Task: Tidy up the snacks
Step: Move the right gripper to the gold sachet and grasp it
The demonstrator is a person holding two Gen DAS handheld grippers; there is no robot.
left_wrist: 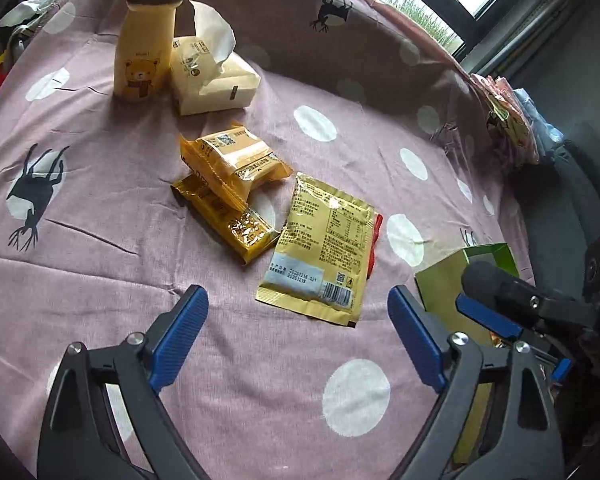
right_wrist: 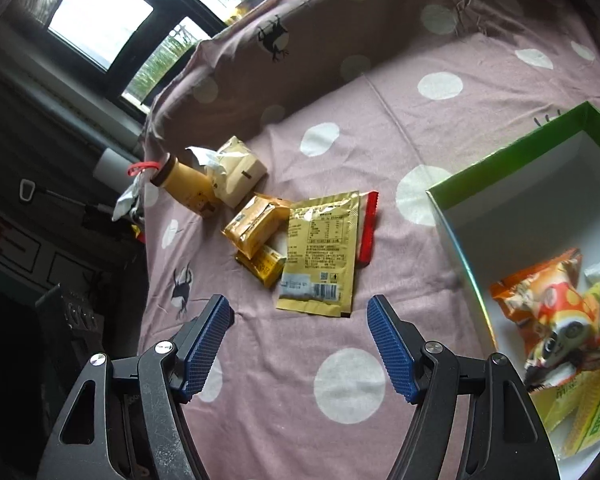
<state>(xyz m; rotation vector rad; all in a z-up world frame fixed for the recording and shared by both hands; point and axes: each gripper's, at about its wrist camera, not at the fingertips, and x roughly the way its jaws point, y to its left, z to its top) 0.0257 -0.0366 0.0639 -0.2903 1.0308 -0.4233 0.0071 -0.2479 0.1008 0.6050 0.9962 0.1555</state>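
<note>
Pink dotted cloth [left_wrist: 100, 240] fills both views. Green box [right_wrist: 512, 152] at 3 o'clock: only the right view shows inside it, with an orange snack bag [right_wrist: 540, 300]; the left view sees just its outer corner. Yellow flat packet [left_wrist: 320, 248] lies at center, gold wrapped snacks [left_wrist: 232, 184] touching at its 10 o'clock, bear bottle [left_wrist: 144, 48] at 11. Left gripper [left_wrist: 296, 340] and right gripper [right_wrist: 300, 344]: jaws wide, nothing between them.
</note>
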